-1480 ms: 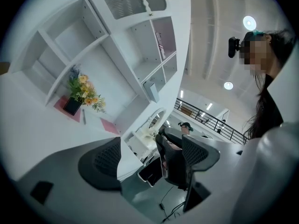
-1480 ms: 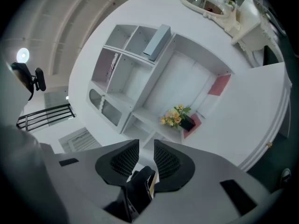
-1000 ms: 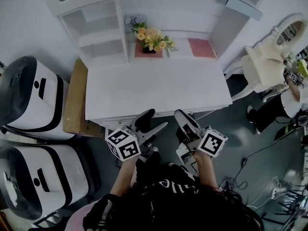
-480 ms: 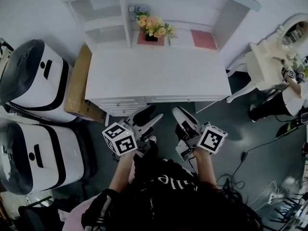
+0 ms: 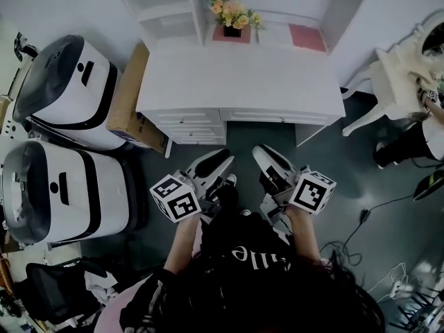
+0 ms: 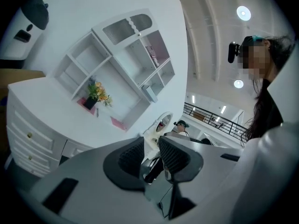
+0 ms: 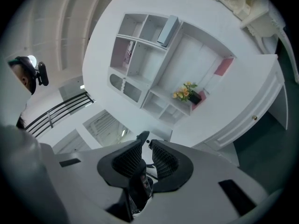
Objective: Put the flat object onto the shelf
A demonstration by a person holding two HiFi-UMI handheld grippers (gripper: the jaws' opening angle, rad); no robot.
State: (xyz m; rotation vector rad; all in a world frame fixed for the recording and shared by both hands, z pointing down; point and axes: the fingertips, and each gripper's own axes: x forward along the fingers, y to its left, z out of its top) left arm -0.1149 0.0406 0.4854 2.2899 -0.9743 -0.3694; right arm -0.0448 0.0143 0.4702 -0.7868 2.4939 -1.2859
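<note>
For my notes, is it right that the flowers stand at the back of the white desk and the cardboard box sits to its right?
Not quite: the head view shows the cardboard box left of the white desk, not right. The flowers do stand at its back.

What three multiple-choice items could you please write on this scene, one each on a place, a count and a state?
1. Where do the yellow flowers stand?
A. At the back of the desk
B. On the floor
C. On a cardboard box

2. How many pink mats lie on the desk?
A. One
B. Two
C. Four

3. How do the right tongs stand?
A. Wide open
B. Shut on a mat
C. Shut, empty

Answers:
1 A: the head view shows them at the desk's far edge.
2 B: one lies under the flowers and one to their right.
3 C: the right gripper view shows the pads closed together with nothing between.
</note>
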